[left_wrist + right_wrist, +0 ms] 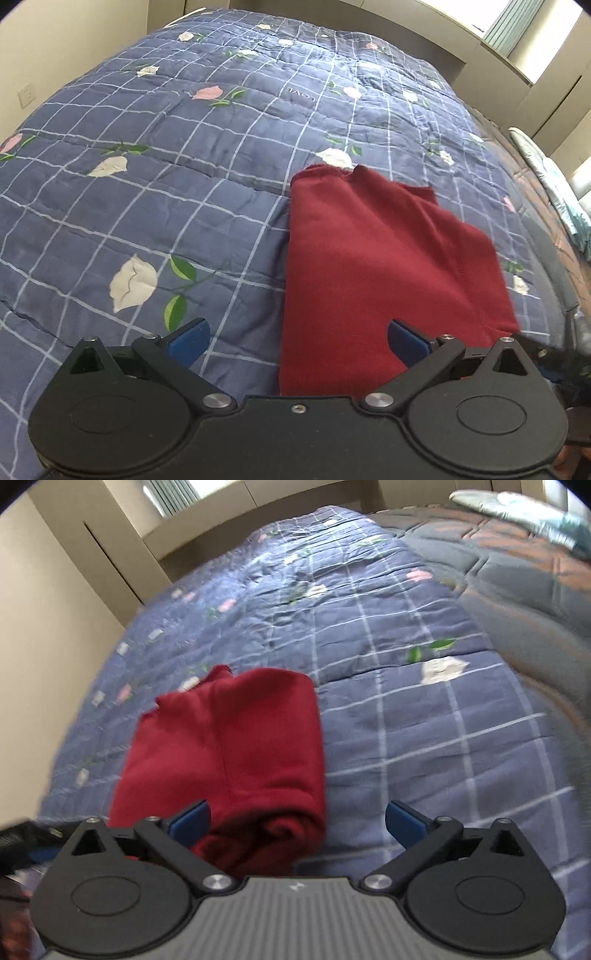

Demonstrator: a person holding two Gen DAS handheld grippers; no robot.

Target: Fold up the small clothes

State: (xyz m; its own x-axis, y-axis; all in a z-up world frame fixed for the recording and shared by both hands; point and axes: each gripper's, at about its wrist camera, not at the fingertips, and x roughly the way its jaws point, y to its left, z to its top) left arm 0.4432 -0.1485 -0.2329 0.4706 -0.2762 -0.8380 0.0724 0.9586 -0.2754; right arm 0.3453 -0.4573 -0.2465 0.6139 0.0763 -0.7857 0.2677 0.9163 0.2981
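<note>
A blue checked quilt [184, 206] with white and pink flowers covers the bed. At two o'clock lies a grey-and-brown blanket [524, 602]; a window [480, 14] at one o'clock.

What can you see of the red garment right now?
The red garment is a dark red knit, soft and matte, lying folded on the blue checked quilt. Layers overlap, with a loose corner sticking out at the far end and a bunched, rolled edge nearest the right gripper. Both that and the left gripper have jaws wide open above its near edge; neither grips it.
</note>
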